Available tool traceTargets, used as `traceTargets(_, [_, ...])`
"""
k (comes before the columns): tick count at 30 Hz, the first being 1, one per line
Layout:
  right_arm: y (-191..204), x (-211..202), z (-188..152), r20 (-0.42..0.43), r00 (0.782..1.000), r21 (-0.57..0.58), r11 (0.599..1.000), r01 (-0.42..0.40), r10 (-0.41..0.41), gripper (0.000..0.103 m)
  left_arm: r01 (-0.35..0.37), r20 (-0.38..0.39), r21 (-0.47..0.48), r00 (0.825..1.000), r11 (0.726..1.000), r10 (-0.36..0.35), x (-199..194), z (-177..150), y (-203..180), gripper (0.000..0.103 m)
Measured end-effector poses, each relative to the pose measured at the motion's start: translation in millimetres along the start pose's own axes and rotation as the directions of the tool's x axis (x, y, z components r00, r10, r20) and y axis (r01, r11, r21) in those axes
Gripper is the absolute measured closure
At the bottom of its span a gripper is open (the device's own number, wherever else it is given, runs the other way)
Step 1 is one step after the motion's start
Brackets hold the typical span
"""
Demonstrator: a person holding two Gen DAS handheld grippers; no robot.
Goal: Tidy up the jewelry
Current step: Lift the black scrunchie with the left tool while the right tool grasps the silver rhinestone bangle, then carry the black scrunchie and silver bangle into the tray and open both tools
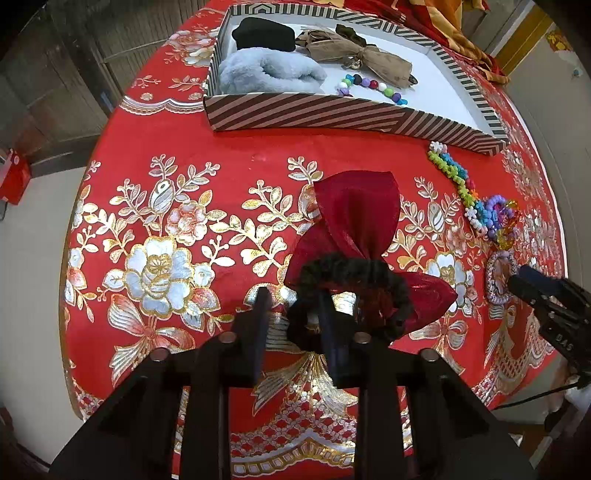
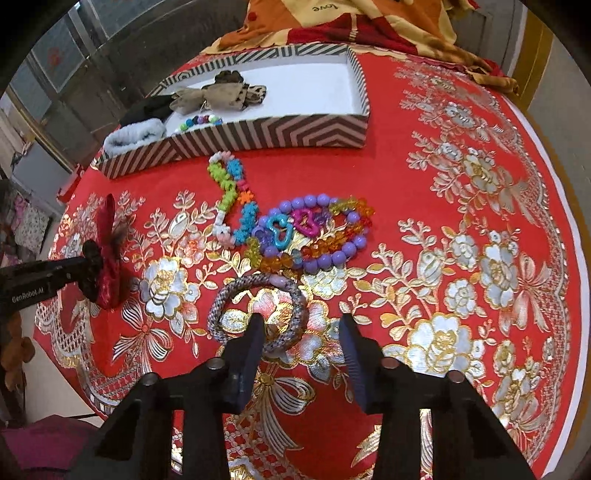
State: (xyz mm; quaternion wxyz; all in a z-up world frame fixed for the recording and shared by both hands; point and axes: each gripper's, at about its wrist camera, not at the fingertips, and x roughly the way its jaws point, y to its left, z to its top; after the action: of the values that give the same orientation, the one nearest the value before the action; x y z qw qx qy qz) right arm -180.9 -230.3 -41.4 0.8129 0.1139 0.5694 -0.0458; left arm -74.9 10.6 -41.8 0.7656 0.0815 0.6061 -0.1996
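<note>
My left gripper [image 1: 293, 302] is open, its right finger [image 1: 332, 332] inside the black ring of a red bow scrunchie [image 1: 354, 218] lying on the red tablecloth. It also shows in the right wrist view [image 2: 107, 254]. My right gripper [image 2: 303, 328] is open just above a grey-pink braided bracelet [image 2: 255, 314], its left finger over the ring. A striped box [image 1: 332, 114] at the back holds a blue fluffy scrunchie [image 1: 269, 72], a black one [image 1: 264, 33], a tan bow [image 1: 354, 51] and a coloured bead bracelet [image 1: 373, 86].
Loose on the cloth lie a flower-bead bracelet [image 2: 232, 195], a purple bead bracelet with heart charms [image 2: 314, 236] and an orange crystal bracelet [image 2: 328, 240]. An orange-red blanket [image 2: 351, 22] lies behind the box. The round table drops off at the left and right edges.
</note>
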Motion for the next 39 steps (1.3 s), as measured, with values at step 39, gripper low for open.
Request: traceTargets(39, [10.8, -76.5, 71.5, 0.210, 0.978, -0.090, 0.996, 0.006, 0.013, 0.097, 0.137, 0.188, 0.086, 0.971, 0.987, -0.151, -109.4, 53.5, -13.1, 0.097])
